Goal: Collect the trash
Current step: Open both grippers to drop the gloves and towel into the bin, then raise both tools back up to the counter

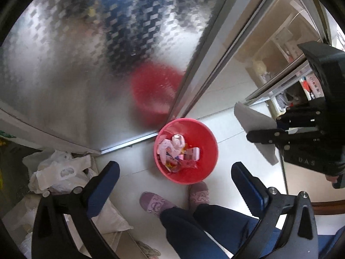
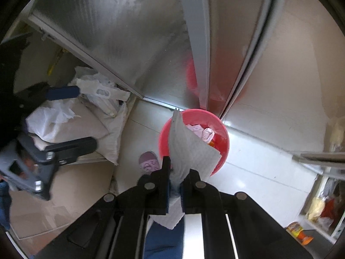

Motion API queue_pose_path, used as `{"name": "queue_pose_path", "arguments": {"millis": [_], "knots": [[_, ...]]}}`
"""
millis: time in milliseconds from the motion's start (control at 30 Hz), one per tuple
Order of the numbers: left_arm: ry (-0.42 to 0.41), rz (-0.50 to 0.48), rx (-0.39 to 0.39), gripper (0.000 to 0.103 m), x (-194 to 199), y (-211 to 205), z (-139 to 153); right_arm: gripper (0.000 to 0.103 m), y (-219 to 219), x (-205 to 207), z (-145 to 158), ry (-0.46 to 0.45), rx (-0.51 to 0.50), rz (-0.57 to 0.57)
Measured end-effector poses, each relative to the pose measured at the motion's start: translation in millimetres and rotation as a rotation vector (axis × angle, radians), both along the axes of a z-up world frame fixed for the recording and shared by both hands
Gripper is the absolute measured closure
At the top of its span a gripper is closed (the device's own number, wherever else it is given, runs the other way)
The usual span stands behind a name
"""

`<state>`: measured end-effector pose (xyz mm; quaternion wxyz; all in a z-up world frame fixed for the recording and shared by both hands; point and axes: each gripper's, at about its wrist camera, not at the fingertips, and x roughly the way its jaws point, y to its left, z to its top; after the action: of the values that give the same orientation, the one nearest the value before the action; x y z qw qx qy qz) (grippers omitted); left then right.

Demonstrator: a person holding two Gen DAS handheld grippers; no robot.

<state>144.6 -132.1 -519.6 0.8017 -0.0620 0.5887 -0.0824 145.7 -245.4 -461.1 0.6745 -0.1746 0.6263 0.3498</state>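
A red bin (image 1: 185,151) stands on the white tile floor by a metal door frame, with crumpled wrappers and tissue (image 1: 177,149) inside. It also shows in the right wrist view (image 2: 222,142). My left gripper (image 1: 174,185) is open and empty, high above the bin's near rim. My right gripper (image 2: 177,172) is shut on a white paper towel (image 2: 189,149), held high over the bin's left side. In the left wrist view the right gripper (image 1: 252,136) and its paper towel (image 1: 254,125) hang to the right of the bin.
A patterned metal door (image 1: 97,54) stands behind the bin. White plastic bags (image 1: 58,170) and sacks pile up at the left. The person's purple slippers (image 1: 155,202) stand just before the bin. Shelves with goods (image 1: 291,69) sit at the right.
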Motion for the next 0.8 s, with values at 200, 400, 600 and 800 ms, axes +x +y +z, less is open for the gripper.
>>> {"name": "queue_pose_path", "arguments": {"millis": [200,400,600,800], "knots": [[0.007,0.029,0.000,0.000,-5,2,-1,0.081,-1,-1,-2,-0.040,-0.033,0.027],[-0.002,0.050,-0.012,0.000,-9,4,9,0.033,-6,-6,10,-0.052,0.017,0.043],[-0.025,0.019,-0.017,0.000,-14,-1,49,0.033,-10,-10,39,-0.051,0.031,0.044],[-0.051,0.040,-0.022,0.000,-19,-3,105,0.033,-24,-12,97,-0.084,0.061,0.022]]}}
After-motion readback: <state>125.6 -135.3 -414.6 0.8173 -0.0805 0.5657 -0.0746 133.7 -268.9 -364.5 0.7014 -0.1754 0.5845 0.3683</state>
